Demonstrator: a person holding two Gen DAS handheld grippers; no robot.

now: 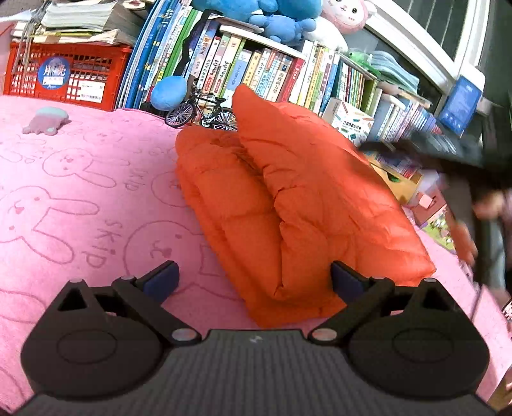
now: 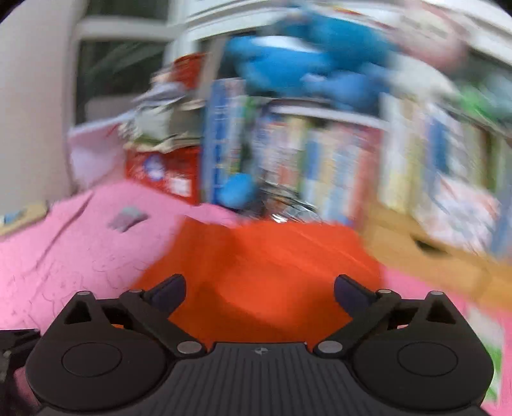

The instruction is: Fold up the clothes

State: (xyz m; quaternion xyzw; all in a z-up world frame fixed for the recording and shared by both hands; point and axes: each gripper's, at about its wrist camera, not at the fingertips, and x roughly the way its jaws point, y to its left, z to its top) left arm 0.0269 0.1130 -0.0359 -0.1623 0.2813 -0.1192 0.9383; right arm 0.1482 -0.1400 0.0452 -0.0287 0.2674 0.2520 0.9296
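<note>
A: Here we are over the pink blanket, and the orange jacket lies folded on it, a thick padded bundle running from near the camera back toward the bookshelf.

B: Left gripper first: jaws spread wide, nothing between them. The jacket's near end lies just beyond them, closer to the right pad than the left, no contact that I can see.

A: And the right gripper?

B: Its view is heavily blurred, but the jaws stand wide apart there too, holding nothing. The jacket fills the space just past them, orange across the middle.

A: One flap of the jacket stands up high on the far right side, leaning over the lower layers.

B: Behind it, a small toy bicycle sits at the blanket's far edge, with a red crate off to the far left and blue plush toys on top of the shelf.
</note>
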